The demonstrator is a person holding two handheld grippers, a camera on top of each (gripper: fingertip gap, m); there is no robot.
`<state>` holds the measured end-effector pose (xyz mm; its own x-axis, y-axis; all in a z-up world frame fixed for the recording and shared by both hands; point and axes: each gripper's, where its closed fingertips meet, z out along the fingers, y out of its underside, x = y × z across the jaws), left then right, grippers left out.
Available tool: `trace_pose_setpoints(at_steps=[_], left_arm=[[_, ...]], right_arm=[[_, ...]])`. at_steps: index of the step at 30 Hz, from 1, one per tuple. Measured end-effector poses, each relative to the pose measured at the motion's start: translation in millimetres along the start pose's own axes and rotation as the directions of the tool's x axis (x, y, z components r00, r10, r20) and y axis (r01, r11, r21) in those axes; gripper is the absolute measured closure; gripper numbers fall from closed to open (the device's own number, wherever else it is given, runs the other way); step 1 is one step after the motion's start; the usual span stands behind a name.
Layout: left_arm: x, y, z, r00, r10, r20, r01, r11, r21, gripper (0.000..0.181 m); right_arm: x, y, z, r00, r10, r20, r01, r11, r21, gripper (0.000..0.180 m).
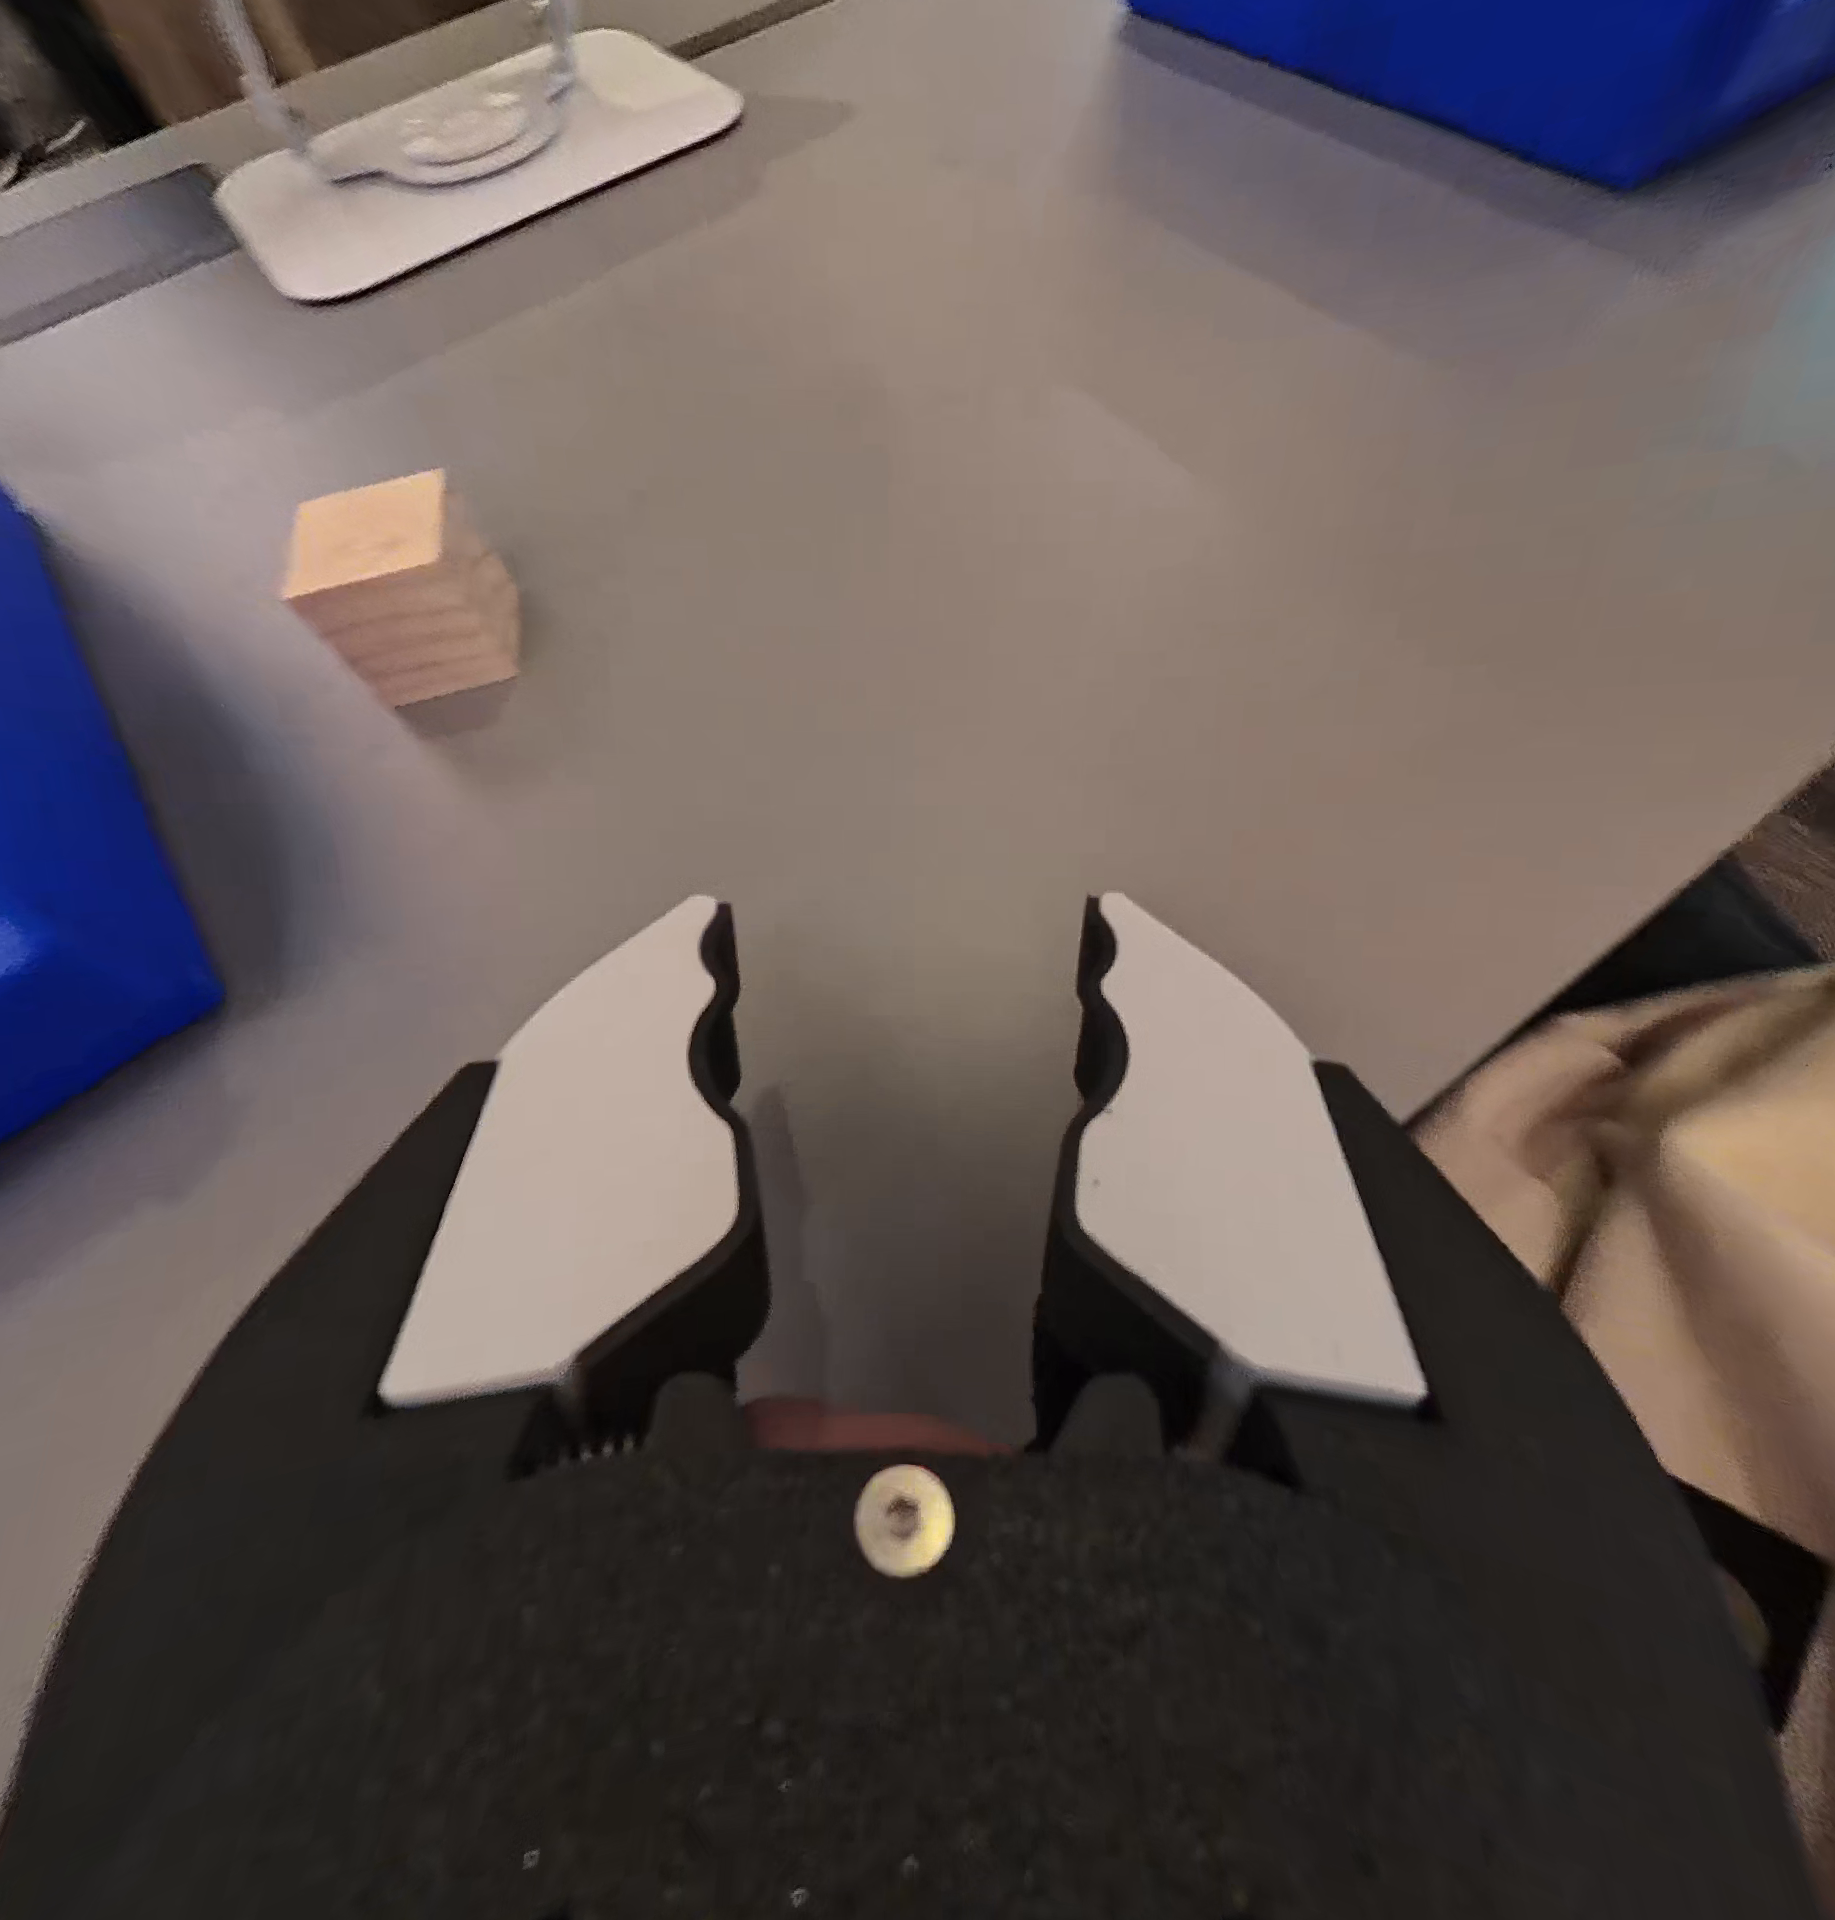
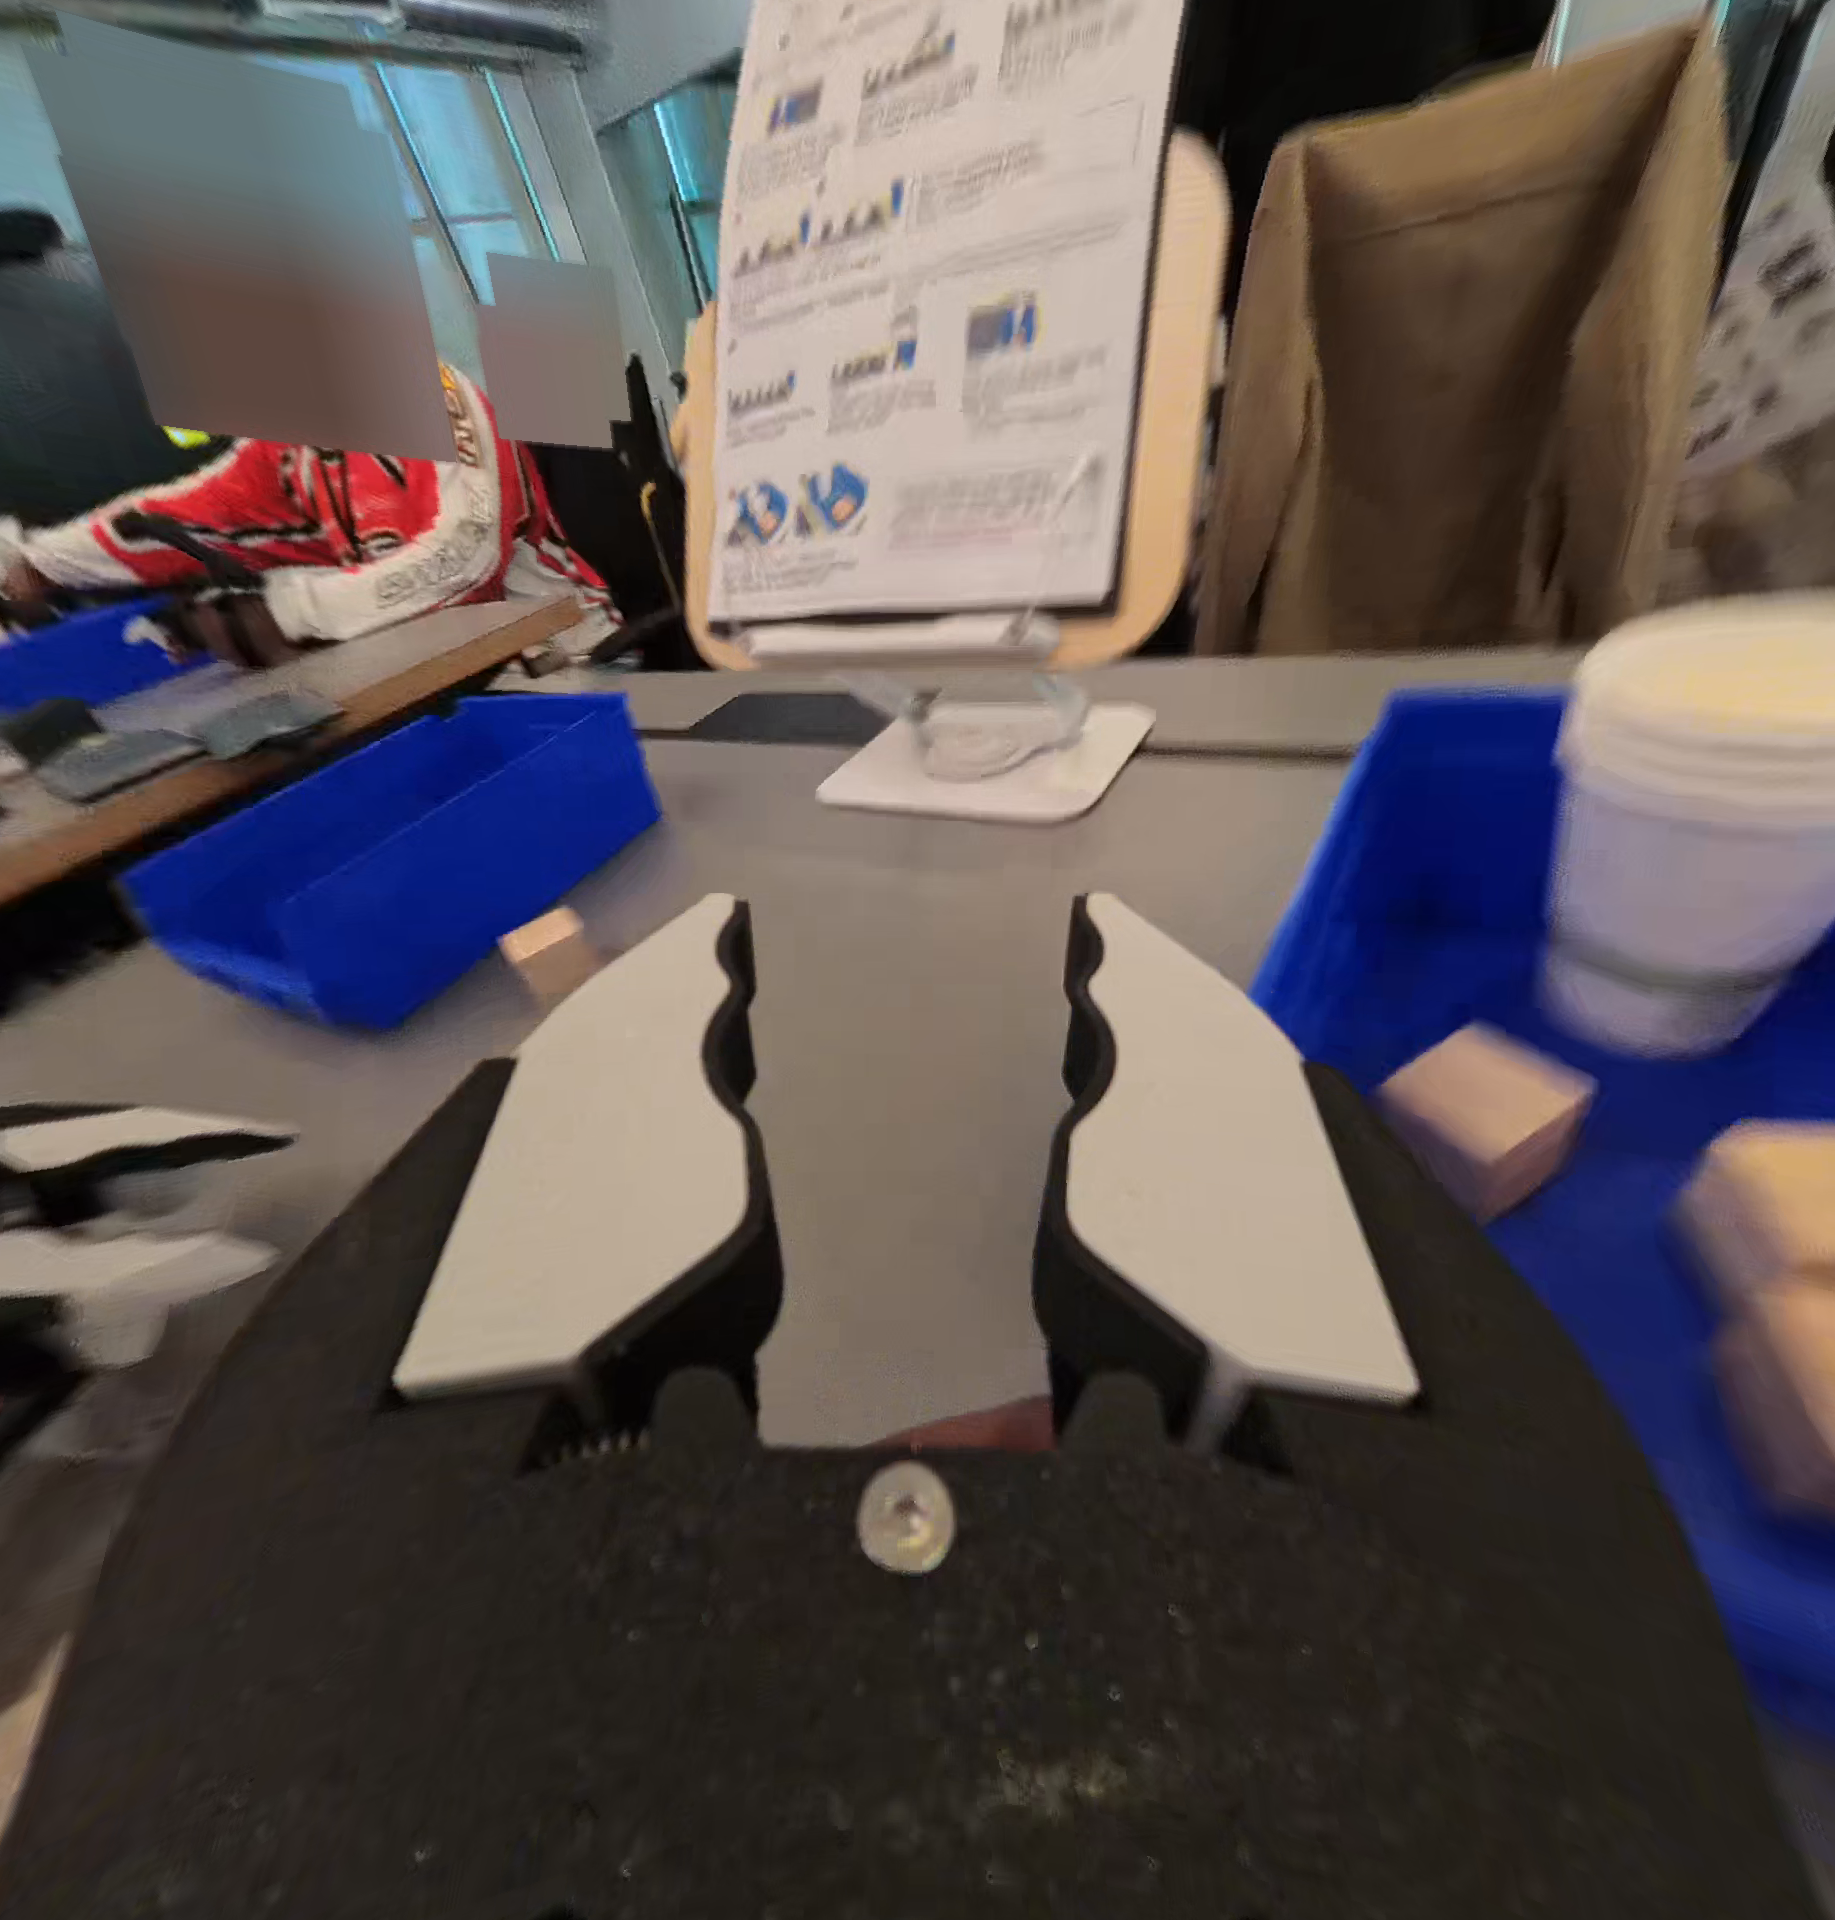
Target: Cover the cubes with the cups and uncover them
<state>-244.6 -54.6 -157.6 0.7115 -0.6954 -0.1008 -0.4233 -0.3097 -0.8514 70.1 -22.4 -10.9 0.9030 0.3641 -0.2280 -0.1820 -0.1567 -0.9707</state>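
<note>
A wooden cube (image 1: pixel 404 587) stands alone on the grey table (image 1: pixel 944 520), ahead and to the left of my left gripper (image 1: pixel 908 914), which is open and empty. The same cube (image 2: pixel 544 951) shows small in the right wrist view, beside a blue bin. My right gripper (image 2: pixel 908 914) is open and empty above the table. To its right a stack of white paper cups (image 2: pixel 1702 821) stands in a blue bin (image 2: pixel 1412 904), with several more wooden cubes (image 2: pixel 1484 1112) lying in that bin. The left gripper (image 2: pixel 113 1216) shows blurred at the left edge.
An empty blue bin (image 2: pixel 393 862) sits at the left; it also shows in the left wrist view (image 1: pixel 51 862). A white stand base (image 2: pixel 986 769) holding a poster stands at the table's back. A person in a red jacket (image 2: pixel 321 540) sits at another table. A beige coat (image 2: pixel 1464 395) hangs behind.
</note>
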Motion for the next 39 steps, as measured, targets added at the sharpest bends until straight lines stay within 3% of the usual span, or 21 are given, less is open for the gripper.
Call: trace_pose_setpoints(at_steps=[4, 9, 15, 26, 28, 29, 34, 36, 39], left_arm=[[-17.4, 3.9, -0.4, 0.993, -0.091, 0.068, 0.091, 0.996, 0.003, 0.117], [-24.5, 5.5, 1.5, 0.983, -0.171, 0.061, 0.171, 0.985, 0.004, 0.116], [-48.1, -0.8, 15.7, 0.972, -0.178, 0.152, 0.184, 0.983, -0.022, 0.117], [-141.4, -30.6, 114.0, 0.912, -0.12, 0.392, 0.2, 0.965, -0.169, 0.109], [-137.4, -24.1, 125.6, 0.929, -0.162, 0.333, 0.241, 0.947, -0.211, 0.117], [-135.0, -26.0, 126.8, 0.936, -0.174, 0.306, 0.243, 0.948, -0.204, 0.134], [-66.4, -55.8, 121.5, 0.995, -0.09, -0.043, 0.082, 0.984, -0.159, 0.135], [-18.5, -68.1, 115.6, 0.964, -0.003, -0.264, -0.029, 0.993, -0.115, 0.135], [40.9, -63.3, 105.1, 0.844, 0.178, -0.506, -0.238, 0.97, -0.055, 0.135]], right_arm=[[-74.0, 73.4, -11.9, 0.99, 0.073, 0.12, -0.069, 0.997, -0.035, 0.117], [-112.5, 119.4, -2.6, 0.973, -0.101, 0.209, 0.123, 0.988, -0.094, 0.119], [-114.8, 122.4, -5.4, 0.97, -0.083, 0.231, 0.107, 0.99, -0.094, 0.123], [-113.1, 128.4, -10.4, 0.96, -0.023, 0.278, 0.065, 0.988, -0.142, 0.125], [-111.9, 128.2, -11.2, 0.96, -0.014, 0.281, 0.057, 0.988, -0.146, 0.126], [-111.3, 128.3, -11.6, 0.96, -0.012, 0.281, 0.056, 0.987, -0.149, 0.127], [-109.0, 123.0, -14.3, 0.96, -0.002, 0.281, 0.042, 0.99, -0.136, 0.13], [-108.6, 121.1, -15.0, 0.96, -0.004, 0.28, 0.042, 0.991, -0.131, 0.131], [-108.3, 122.7, -14.6, 0.96, -0.012, 0.278, 0.053, 0.989, -0.138, 0.132]])
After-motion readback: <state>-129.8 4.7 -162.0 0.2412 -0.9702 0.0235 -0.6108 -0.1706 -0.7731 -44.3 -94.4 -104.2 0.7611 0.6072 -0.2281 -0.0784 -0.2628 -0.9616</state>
